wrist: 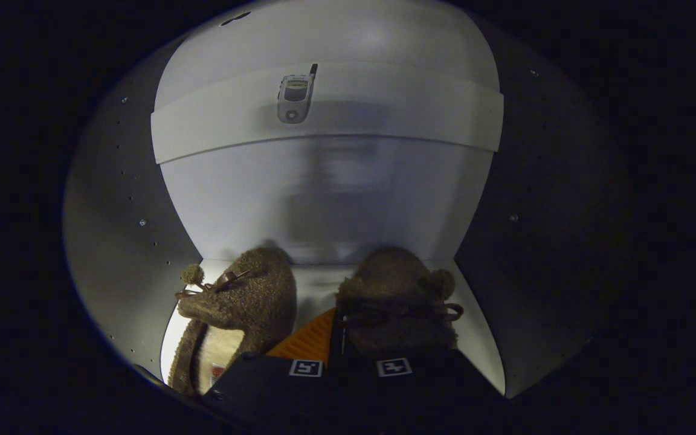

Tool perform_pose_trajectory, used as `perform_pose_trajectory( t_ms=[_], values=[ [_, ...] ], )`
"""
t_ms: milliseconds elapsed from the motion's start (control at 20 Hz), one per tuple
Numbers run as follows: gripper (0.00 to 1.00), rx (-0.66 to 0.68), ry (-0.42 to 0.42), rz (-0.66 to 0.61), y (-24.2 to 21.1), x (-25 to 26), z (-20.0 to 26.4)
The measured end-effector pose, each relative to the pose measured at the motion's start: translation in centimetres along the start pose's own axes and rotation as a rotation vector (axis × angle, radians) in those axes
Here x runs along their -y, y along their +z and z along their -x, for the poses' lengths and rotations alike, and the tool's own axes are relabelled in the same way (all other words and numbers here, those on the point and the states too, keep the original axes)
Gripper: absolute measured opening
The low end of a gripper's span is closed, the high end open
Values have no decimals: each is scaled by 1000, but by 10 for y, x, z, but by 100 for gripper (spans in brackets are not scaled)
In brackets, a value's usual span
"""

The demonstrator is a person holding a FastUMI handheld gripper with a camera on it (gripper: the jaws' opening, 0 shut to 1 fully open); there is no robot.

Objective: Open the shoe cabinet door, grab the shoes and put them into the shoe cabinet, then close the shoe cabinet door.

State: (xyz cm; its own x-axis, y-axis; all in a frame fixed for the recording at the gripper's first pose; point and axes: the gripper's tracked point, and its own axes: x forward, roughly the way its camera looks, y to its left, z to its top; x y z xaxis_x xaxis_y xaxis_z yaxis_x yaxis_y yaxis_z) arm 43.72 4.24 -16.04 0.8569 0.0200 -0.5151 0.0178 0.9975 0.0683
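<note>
**A:** Where are your shoes right now?

**B:** Both sit on the floor of the shoe cabinet (124,241), low in the frame. You have the left slipper (245,296) at lower left, fuzzy and brown, its toe pointing to the back wall, with a small pompom (191,274) and a bow on its upper. Its pale lining shows near the bottom of the frame. The right slipper (399,290) lies at lower centre-right, just ahead of the fingers, with its own bow across the top.

**A:** And your gripper?

**B:** Your gripper (335,356) sits at bottom centre, close against the right slipper. The fingers stand near each other with a narrow gap, and one finger's pad (309,341) shows between the two slippers. The shoe hides the tips, so I cannot tell whether both fingers press on it.

**A:** What else do you see inside?

**B:** A white shelf (444,115) crosses the upper part of the frame, and a small phone (295,96) lies on it, upper centre-left. The cabinet's side walls curve away dark at both sides.
</note>
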Motion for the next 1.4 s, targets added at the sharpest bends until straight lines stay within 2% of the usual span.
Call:
perform_pose_trajectory(
  t_ms=[50, 250, 400, 500, 650, 850, 1050, 1100, 1400],
  values=[
    [23, -3, 2, -3, -1, -3, 1],
    [77, 7, -21, 18, 1, -4, 23],
    [90, 1, -11, 14, 3, -5, 45],
    [96, -1, -3, 23, 1, -5, 63],
    [98, 42, 23, 50, 6, -8, 99],
    [98, 211, 51, 43, 28, -12, 153],
    [97, 463, 48, 75, 50, -18, 238],
    [97, 504, 39, 72, 48, -22, 274],
    [98, 698, 33, 65, 33, -11, 419]
  ],
)
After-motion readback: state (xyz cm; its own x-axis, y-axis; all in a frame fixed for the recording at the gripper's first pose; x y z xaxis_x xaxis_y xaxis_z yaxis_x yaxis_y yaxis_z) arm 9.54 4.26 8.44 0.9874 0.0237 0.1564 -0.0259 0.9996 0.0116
